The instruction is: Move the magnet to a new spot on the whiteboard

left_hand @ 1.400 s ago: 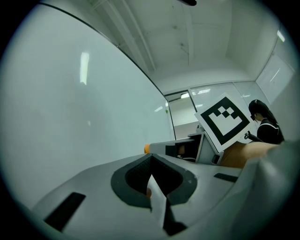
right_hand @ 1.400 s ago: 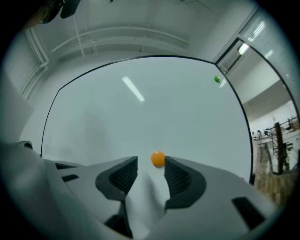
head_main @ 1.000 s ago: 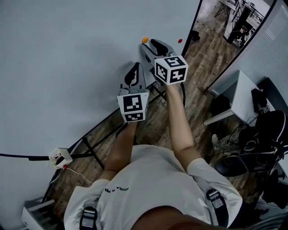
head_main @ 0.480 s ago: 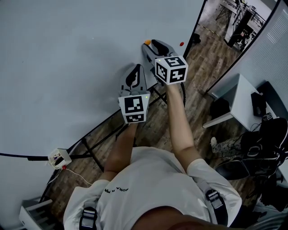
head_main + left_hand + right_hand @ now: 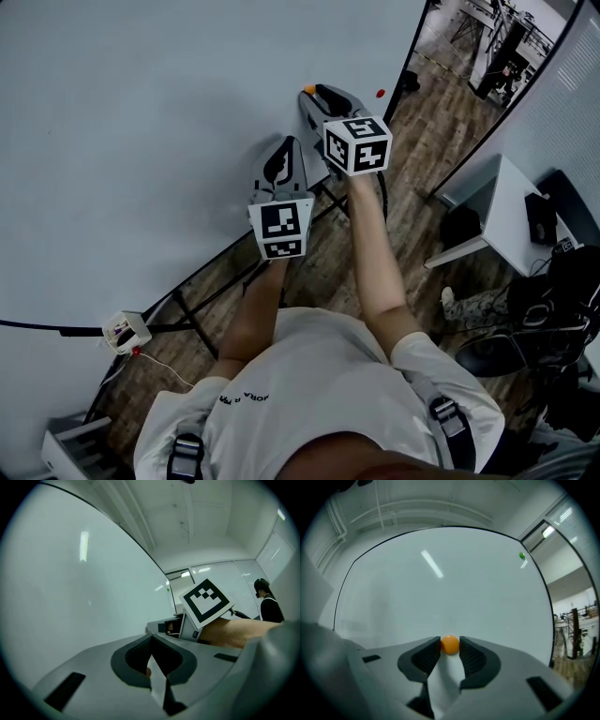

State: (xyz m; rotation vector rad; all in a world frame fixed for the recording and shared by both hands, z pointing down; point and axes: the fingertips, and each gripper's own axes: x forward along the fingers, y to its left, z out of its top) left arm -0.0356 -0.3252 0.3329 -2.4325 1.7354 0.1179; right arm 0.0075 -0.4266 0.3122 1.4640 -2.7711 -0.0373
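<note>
Right gripper [image 5: 309, 92] jaws have just been closing and now pinch the orange magnet [image 5: 450, 645] on 2 sides, likely so it can be pulled free. The magnet sits on the whiteboard [image 5: 440, 588], near its lower right edge. Right forearm is stretched out, gripper level, facing the board. Left gripper [image 5: 151, 637] is closed, empty, parked beside it, probably to stay clear.
</note>
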